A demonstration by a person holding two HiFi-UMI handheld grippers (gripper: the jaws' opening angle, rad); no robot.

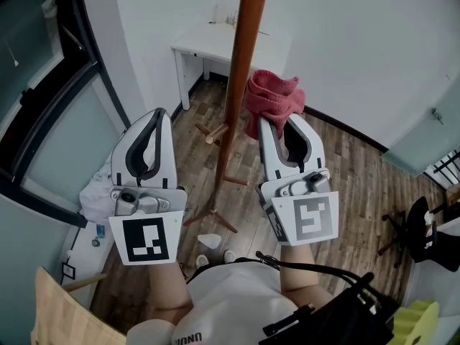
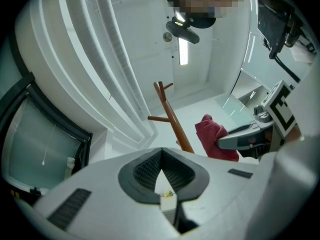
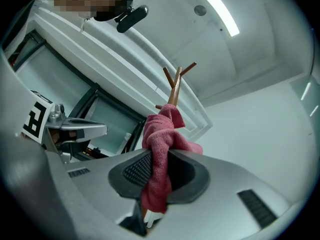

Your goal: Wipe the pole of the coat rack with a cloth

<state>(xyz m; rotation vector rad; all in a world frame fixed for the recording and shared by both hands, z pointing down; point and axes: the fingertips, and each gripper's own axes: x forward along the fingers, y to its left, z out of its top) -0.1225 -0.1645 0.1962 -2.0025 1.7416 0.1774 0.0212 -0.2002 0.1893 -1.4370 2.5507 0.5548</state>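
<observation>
The right gripper (image 1: 282,129) pinches the red cloth (image 1: 272,95) beside the pole (image 1: 241,77), the left gripper (image 1: 159,115) is closed and empty, and a hard push might tip the pole over.

White walls (image 1: 359,42) meet a wood-plank floor (image 1: 352,164), with a white tabletop (image 1: 208,45) in the corner, a dark-framed window (image 1: 43,106) at left, a black office chair (image 1: 420,228) at right, and a strip light (image 3: 215,9) overhead.

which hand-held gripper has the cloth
The right hand-held gripper: its jaws are shut on the red cloth beside the pole. The left hand-held gripper is shut on nothing.
</observation>
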